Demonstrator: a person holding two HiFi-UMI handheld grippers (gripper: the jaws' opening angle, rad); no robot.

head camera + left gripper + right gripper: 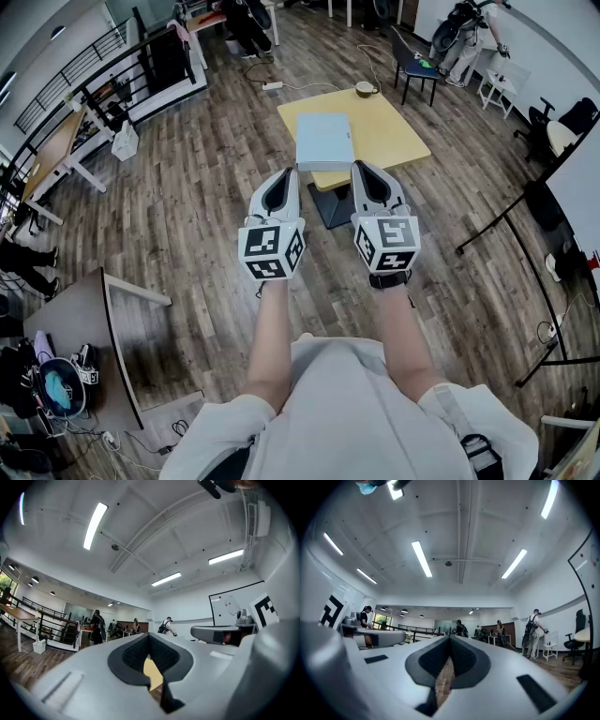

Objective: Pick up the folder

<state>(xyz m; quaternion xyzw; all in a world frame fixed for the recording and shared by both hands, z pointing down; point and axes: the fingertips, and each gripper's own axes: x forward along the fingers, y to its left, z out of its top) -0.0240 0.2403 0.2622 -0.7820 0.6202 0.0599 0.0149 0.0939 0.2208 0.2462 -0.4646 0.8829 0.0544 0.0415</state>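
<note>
A pale blue-white folder (324, 141) lies flat on the near left part of a small yellow table (384, 127) ahead of me in the head view. My left gripper (289, 174) and right gripper (362, 169) are held side by side at chest height, short of the table, both shut and empty. The folder sits just beyond and between their tips. In the left gripper view my jaws (149, 635) meet at the tip, with a sliver of yellow table behind. Seen from the right gripper view, the jaws (450, 638) are likewise closed, wood floor showing through the gap.
A roll of tape (364, 88) rests on the table's far edge. A dark chair (414, 67) stands beyond it. A brown desk (80, 328) with clutter is at my lower left, railings and desks at far left. People stand in the background.
</note>
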